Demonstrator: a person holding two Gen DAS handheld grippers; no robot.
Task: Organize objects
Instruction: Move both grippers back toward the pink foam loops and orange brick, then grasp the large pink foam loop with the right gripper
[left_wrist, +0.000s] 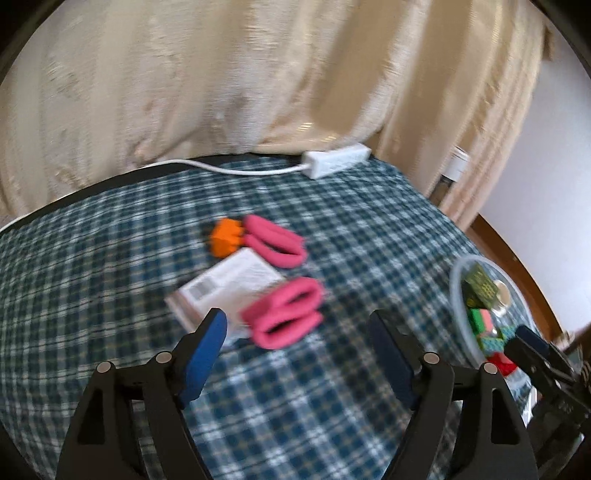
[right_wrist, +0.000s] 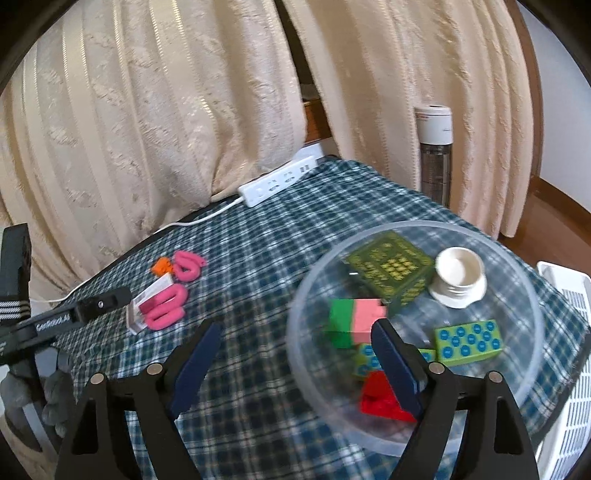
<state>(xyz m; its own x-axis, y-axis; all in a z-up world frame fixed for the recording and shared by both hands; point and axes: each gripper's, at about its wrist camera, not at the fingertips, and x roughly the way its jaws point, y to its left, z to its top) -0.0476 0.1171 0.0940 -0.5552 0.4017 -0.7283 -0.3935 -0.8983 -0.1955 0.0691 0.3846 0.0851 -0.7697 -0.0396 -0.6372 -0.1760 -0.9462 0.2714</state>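
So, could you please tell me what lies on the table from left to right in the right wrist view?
Orange toy → nearer pink hair tie → white power strip → green-and-pink block → white cup → white basket at the right edge.

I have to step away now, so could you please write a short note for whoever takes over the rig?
Left tool: open, nothing in it, above the checked cloth near the closer pink loops.
Right tool: open, nothing in it, at the near rim of the clear bowl.
Done: in the bowl lie the dark green box, white cup, green-pink block, dotted green block and red piece.
Left: on the cloth remain both sets of pink loops, the farther one, the orange piece and the white packet.
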